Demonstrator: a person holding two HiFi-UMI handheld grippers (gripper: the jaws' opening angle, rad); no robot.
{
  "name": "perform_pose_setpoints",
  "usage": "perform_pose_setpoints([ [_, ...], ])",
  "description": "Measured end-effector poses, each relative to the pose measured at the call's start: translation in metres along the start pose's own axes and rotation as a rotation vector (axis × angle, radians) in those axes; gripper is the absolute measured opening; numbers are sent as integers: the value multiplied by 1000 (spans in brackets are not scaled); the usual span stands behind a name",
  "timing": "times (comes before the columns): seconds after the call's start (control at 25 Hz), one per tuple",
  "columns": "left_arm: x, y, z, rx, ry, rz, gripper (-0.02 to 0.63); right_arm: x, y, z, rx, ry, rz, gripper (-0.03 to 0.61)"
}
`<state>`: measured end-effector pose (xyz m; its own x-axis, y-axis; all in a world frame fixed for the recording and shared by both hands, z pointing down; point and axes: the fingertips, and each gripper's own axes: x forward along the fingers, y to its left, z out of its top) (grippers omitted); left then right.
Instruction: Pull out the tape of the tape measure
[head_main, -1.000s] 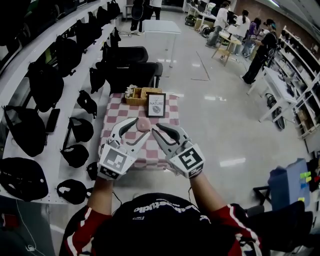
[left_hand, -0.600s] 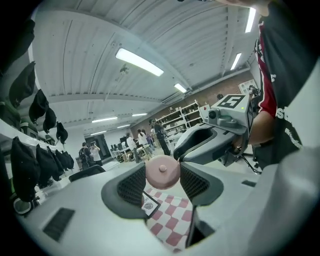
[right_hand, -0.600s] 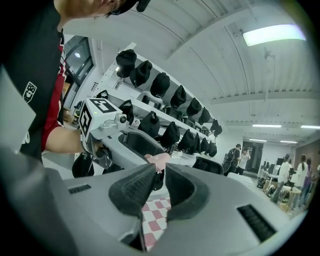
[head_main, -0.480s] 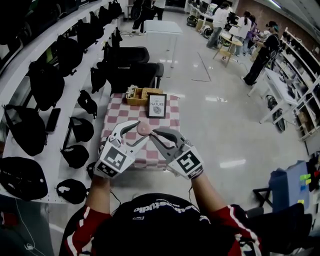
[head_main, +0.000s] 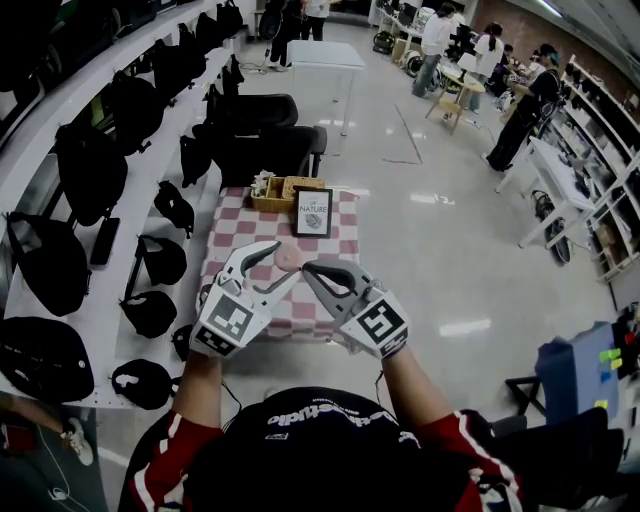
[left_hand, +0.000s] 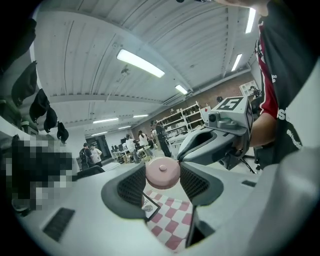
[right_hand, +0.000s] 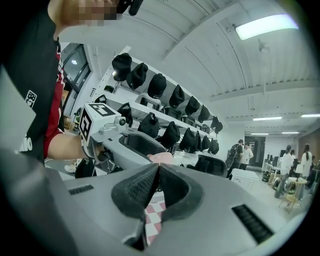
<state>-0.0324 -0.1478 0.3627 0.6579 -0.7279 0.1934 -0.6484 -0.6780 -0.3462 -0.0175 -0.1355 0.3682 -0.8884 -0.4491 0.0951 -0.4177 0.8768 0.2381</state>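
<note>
Plainly, the task's thing is off the tabletop (head_main: 228, 243) and in the air: the round pink tape measure (left_hand: 162, 172) sits between the jaws of the left gripper (head_main: 281, 262), which stand wide with both ribbed pads pressed on the case's sides. The right gripper (right_hand: 157, 173) is just to the right of it, its jaws closed pad to pad and its tips right at the case. No view shows whether the tape's end tab is pinched between them, and no drawn-out tape can be seen. The main risk, as I judge it, is the grip on the case. It is smooth and rounded, so a pull to the right could roll or squeeze it out of the left pads and drop it onto the checked cloth or the floor. If the right pads hold only a sliver of the tab, or nothing, they would slide off and any drawn tape would snap back. A pull off the line of the slot could also kink the blade. The only container is a wicker basket (head_main: 284, 196) at the far edge of the tabletop, left of a framed card (head_main: 312, 212). It holds some small pale things that are too small to tell.
</note>
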Motion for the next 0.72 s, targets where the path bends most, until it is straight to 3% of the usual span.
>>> perform_pose_setpoints([
  [0.2,0,8,5,-18,-6,57,216,0,-6,3,28,-18,-20,8],
  [0.44,-3,17,0,-107,-25,105,216,-3,-19,6,82,-42,-64,6],
  [0.72,-6,34,-13,-99,18,168,216,-7,-35,0,117,-24,-139,5],
])
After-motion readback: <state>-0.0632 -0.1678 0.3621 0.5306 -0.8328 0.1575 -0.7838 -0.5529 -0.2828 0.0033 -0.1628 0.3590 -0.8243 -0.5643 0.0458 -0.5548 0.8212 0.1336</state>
